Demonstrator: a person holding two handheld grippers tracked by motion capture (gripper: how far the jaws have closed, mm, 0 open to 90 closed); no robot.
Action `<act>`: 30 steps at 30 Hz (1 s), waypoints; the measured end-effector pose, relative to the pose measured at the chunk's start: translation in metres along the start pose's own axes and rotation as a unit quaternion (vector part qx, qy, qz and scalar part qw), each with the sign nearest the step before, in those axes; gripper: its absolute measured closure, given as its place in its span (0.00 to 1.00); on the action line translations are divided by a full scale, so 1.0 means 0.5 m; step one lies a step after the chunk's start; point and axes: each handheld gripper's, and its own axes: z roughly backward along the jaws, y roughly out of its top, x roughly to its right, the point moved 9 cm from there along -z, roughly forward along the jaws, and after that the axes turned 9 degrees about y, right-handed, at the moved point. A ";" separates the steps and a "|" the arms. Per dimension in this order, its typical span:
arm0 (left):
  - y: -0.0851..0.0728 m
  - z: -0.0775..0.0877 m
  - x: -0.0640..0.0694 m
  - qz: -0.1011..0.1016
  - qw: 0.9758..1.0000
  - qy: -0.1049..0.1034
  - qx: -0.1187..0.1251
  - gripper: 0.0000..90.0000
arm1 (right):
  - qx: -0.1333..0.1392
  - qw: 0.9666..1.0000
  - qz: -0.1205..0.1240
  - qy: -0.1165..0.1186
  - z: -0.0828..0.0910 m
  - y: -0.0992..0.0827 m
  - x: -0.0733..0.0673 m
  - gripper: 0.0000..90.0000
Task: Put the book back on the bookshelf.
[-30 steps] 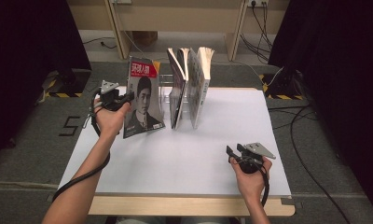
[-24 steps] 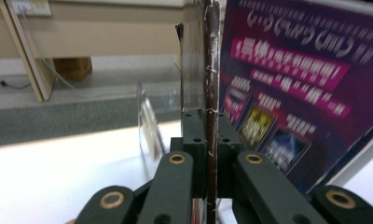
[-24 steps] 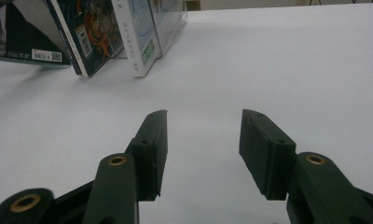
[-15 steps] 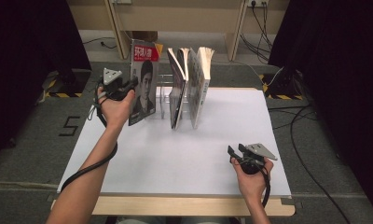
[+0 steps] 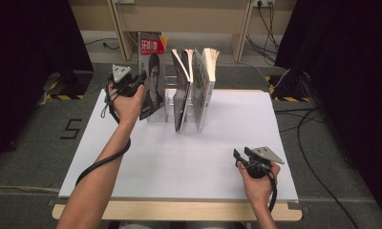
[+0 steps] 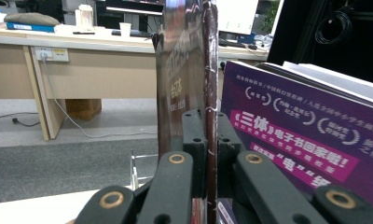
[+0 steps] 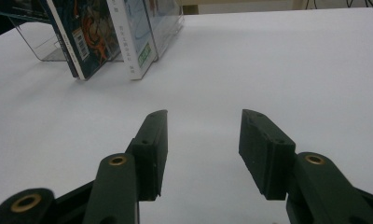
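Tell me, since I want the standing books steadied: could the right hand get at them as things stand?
Probably yes. The right tool is open and holds nothing, and bare white table lies between it and the standing books. The left tool, shut on the magazine, stays left of them.

Magazine [image 5: 150, 78] left of 2 books [image 5: 195, 86] in clear rack [image 5: 169, 102], at table's [image 5: 189, 162] far edge.

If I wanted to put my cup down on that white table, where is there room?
The near half of the white table is bare, between the left forearm and the right tool. So is the right side beyond the books. The far left is crowded: left tool, magazine, clear rack.
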 end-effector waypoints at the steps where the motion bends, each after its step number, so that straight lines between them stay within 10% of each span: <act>1: -0.007 -0.004 -0.003 -0.002 1.000 0.003 0.002 0.96 | 0.000 1.000 0.001 -0.001 0.000 0.000 0.000 0.59; 12: -0.072 0.015 -0.039 -0.024 0.999 0.019 0.008 0.96 | 0.001 1.000 -0.001 0.001 0.000 0.000 -0.003 0.59; 30: -0.146 0.091 -0.069 -0.002 1.000 0.000 -0.009 0.94 | -0.002 1.000 0.004 0.001 -0.002 -0.003 -0.006 0.59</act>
